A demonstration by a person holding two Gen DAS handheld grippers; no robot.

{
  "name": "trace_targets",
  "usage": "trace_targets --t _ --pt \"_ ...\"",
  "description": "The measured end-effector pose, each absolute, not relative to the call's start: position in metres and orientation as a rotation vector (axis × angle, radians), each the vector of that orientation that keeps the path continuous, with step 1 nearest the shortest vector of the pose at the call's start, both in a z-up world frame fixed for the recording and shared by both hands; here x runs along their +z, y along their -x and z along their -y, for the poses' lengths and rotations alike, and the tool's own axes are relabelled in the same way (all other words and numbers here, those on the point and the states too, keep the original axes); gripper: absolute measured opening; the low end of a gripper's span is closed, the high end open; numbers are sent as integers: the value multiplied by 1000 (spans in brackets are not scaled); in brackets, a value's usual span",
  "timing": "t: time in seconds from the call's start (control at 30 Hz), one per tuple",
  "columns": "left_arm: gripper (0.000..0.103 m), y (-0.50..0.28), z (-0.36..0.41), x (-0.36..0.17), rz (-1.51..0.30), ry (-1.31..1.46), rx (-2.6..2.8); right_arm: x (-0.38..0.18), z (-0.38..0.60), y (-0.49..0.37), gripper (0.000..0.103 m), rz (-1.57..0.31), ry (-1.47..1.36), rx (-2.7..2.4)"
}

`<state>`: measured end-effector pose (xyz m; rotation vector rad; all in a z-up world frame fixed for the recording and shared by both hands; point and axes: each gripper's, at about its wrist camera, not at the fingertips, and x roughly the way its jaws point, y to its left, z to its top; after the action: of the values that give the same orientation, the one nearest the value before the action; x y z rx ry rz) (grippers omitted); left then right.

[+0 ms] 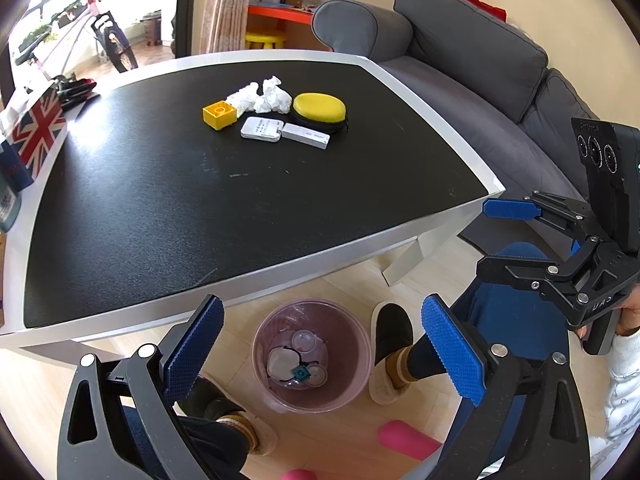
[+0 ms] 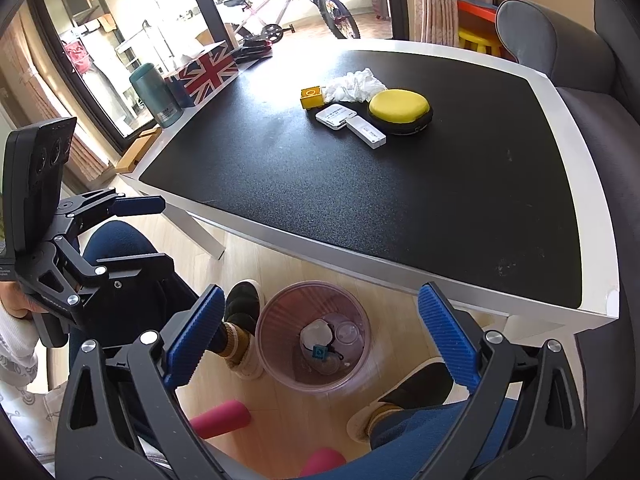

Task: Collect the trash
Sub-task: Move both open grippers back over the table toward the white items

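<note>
Crumpled white tissues (image 1: pixel 264 96) (image 2: pixel 354 85) lie at the far side of the black table top (image 1: pixel 200 200) (image 2: pixel 400 200). A translucent pink trash bin (image 1: pixel 311 354) (image 2: pixel 313 338) stands on the floor by the table's near edge, holding plastic cups and a small teal piece. My left gripper (image 1: pixel 320 348) is open and empty above the bin; it also shows in the right wrist view (image 2: pixel 152 232). My right gripper (image 2: pixel 320 340) is open and empty above the bin; it also shows in the left wrist view (image 1: pixel 500 236).
On the table near the tissues: a yellow toy brick (image 1: pixel 219 114), two white boxes (image 1: pixel 262 129) (image 1: pixel 306 136), a yellow round case (image 1: pixel 319 110). A Union Jack tissue box (image 1: pixel 38 128) and a green bottle (image 2: pixel 156 94) stand at the left edge. Grey sofa (image 1: pixel 480 72) right. The person's feet (image 1: pixel 390 352) flank the bin.
</note>
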<state>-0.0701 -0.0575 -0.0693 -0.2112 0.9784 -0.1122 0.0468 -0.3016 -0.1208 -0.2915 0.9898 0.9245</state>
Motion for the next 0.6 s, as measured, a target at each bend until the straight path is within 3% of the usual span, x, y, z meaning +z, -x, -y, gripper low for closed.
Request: trace_targets --t 0.6 --pt "95 61 32 -58 -926 249 -84 -115 228 -110 96 -958 405 974"
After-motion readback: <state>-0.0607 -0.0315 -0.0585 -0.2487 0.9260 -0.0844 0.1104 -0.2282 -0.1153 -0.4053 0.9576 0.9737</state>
